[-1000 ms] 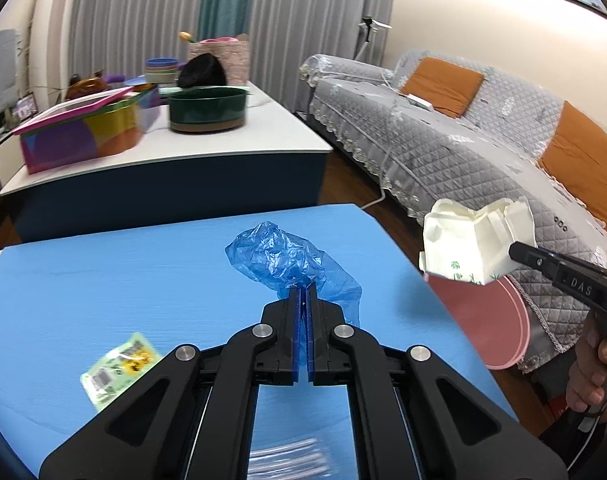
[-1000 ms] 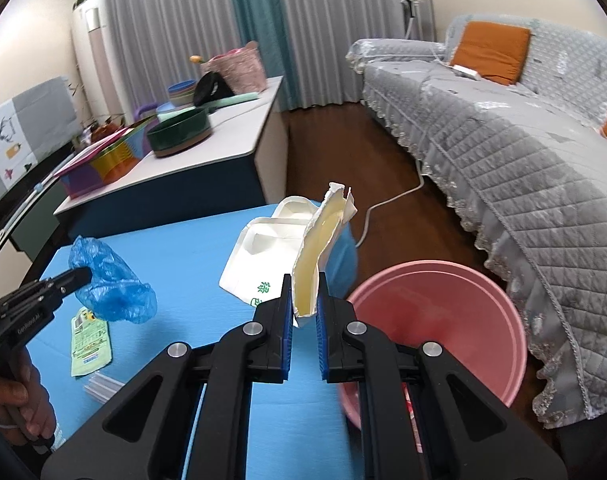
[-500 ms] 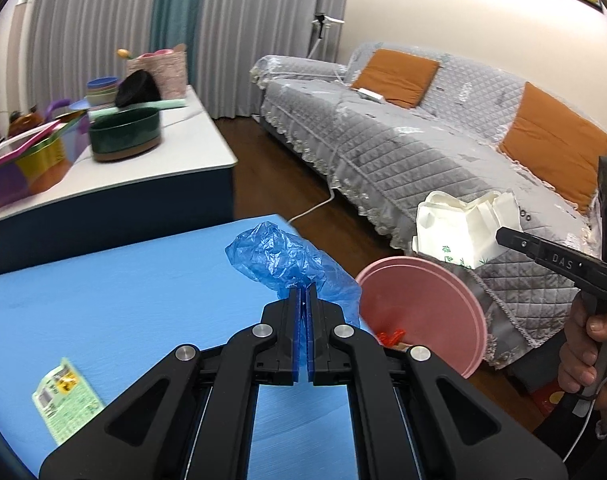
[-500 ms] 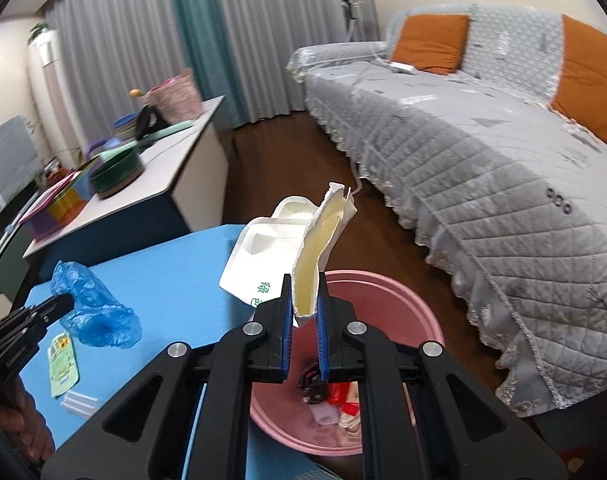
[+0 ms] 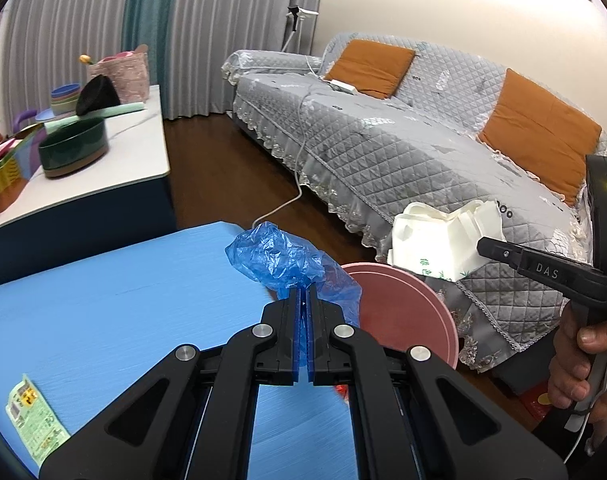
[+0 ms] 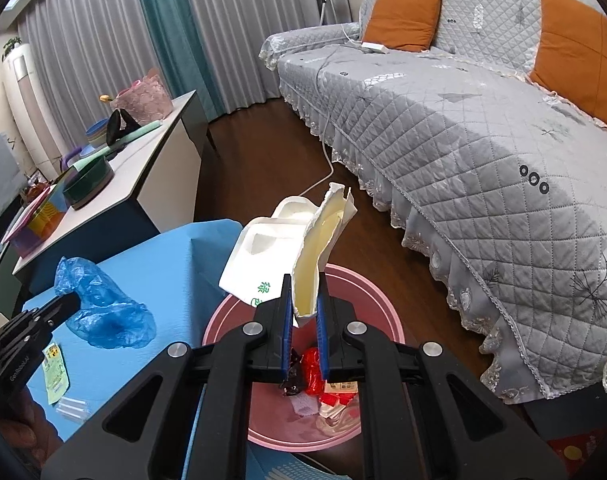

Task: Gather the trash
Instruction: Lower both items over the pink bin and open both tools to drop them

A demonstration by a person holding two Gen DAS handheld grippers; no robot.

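Left gripper [image 5: 302, 300] clamping a blue bag [image 5: 281, 258], jaws pressed together on its crumpled plastic, hanging over the near corner of the blue table [image 5: 115, 304] just beside the bin [image 5: 407, 316]. Right gripper [image 6: 304, 308] gripping a white carton [image 6: 271, 256], jaws closed on its torn, flattened edge, holding it upright directly above the pink bin, with red and white wrappers [image 6: 323, 384] lying in the bottom. Carton and right gripper also showing in the left view, out over the bin, a hand [image 5: 575, 364] wrapping the handle. Lying on the table near the left gripper: a green packet [image 6: 55, 372] and, just beside it, a clear wrapper [image 6: 73, 404]. Standing beyond the bin, a grey quilted sofa [image 6: 483, 136] carrying orange cushions [image 6: 403, 20], a white cable [image 6: 327, 148] trailing from it across the dark wood floor. Sitting farther left, a white counter [image 6: 151, 160] bearing a green bowl [image 6: 89, 184], coloured containers and a pink basket [image 6: 143, 98], grey and teal curtains [image 6: 143, 24] hanging behind.
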